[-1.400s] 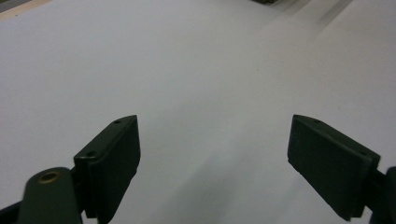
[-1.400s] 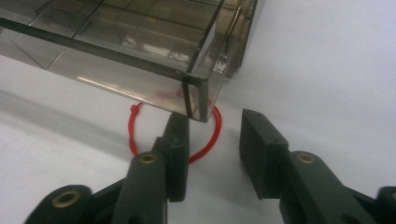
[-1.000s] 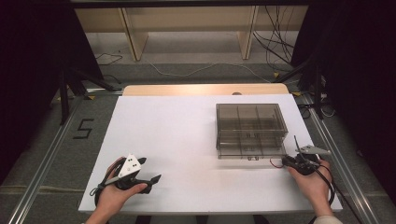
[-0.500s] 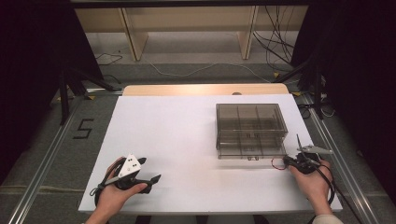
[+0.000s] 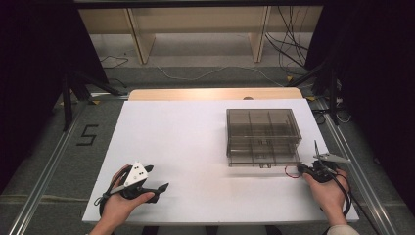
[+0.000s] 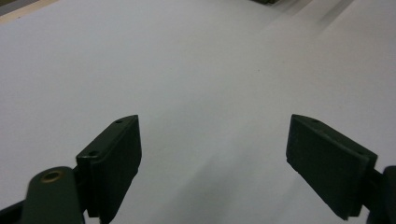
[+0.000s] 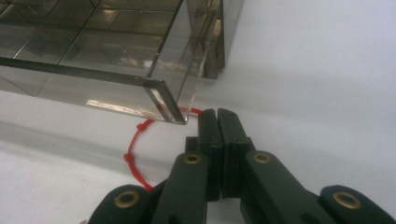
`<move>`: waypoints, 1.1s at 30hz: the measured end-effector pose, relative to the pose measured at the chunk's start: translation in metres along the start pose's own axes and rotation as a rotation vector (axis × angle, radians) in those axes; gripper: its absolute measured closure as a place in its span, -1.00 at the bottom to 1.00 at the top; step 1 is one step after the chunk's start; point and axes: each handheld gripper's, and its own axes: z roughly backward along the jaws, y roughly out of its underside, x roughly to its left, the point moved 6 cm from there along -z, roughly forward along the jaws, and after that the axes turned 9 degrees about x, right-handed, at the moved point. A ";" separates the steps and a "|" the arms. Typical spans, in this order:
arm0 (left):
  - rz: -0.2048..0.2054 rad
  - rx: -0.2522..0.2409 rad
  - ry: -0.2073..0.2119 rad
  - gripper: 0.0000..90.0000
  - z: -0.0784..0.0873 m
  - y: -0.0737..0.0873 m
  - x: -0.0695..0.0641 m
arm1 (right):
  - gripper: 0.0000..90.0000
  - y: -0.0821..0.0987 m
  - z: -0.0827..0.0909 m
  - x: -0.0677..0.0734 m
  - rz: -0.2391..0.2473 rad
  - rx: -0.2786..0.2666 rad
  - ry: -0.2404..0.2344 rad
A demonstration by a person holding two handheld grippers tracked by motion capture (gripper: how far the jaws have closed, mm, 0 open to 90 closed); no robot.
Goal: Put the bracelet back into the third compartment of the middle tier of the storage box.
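Right gripper point(image 7: 217, 114), at lower centre of the right gripper view, with its jaws having just closed until the pads meet; the red cord point(image 7: 133, 151) loops from the lower left up to the jaw tips, and whether the pads actually pinch it cannot be told, since the cord passes behind them. The smoky clear compartment box point(image 7: 116, 51) fills the upper left, its near corner just beside the jaw tips; in the high view the box point(image 5: 263, 137) sits right of centre on the white table point(image 5: 195, 147), with the right gripper point(image 5: 320, 169) at its lower right corner. Left gripper point(image 6: 215, 149) rests with jaws wide apart over bare table, nothing between them. To do the step well, the pull on the cord should probably be slow and straight away from the box, low to the table, so the cord does not slip out and the box does not swing.
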 end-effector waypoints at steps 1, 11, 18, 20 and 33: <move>0.002 -0.001 -0.001 -0.60 0.000 0.000 0.000 | 0.99 0.000 0.000 0.000 -0.003 -0.001 -0.003; 0.006 -0.005 -0.005 -0.59 0.000 0.000 0.001 | 0.99 -0.001 0.007 -0.005 -0.023 -0.023 0.005; 0.008 -0.007 -0.004 -0.59 0.000 0.000 0.001 | 0.99 -0.002 0.011 -0.006 -0.030 -0.033 0.014; 0.008 -0.008 -0.004 -0.59 0.001 0.000 0.001 | 0.99 -0.003 0.012 -0.006 -0.032 -0.038 0.017; 0.012 -0.013 -0.009 -0.59 0.001 -0.001 0.002 | 0.99 -0.003 0.017 -0.013 -0.050 -0.054 0.037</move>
